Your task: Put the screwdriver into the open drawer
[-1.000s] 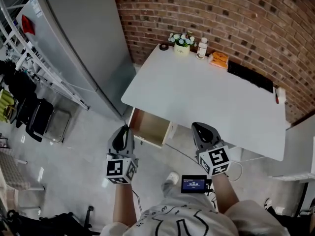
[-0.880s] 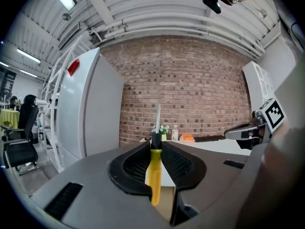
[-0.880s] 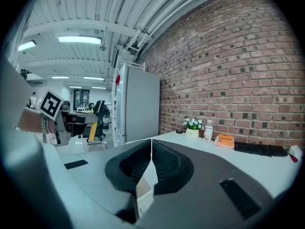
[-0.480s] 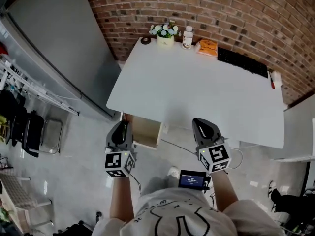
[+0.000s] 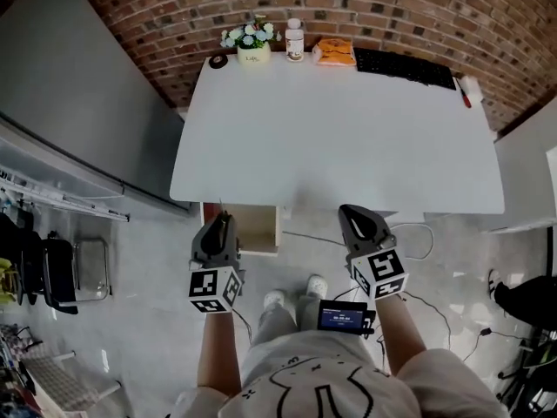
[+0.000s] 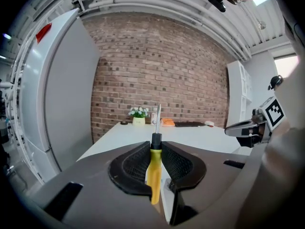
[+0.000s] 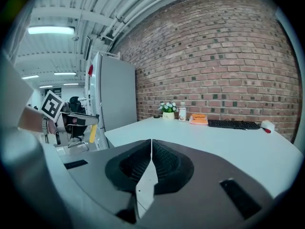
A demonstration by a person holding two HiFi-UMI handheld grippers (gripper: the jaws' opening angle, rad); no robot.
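Both forearms (image 5: pixel 214 355) forward, perhaps slightly downward; screwdriver (image 6: pixel 153 171) in left hand-held gripper (image 5: pixel 219 230)

readable text: none | flower pot label (image 5: pixel 252 57): too small | small screen (image 5: pixel 341 320): blurred

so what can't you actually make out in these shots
- drawer: head view, the table edge covers most of it, inside unseen; absent from both gripper views.
- screwdriver: head view, the left hand-held gripper hides nearly all of it.
- bottle label: head view, too small to read.
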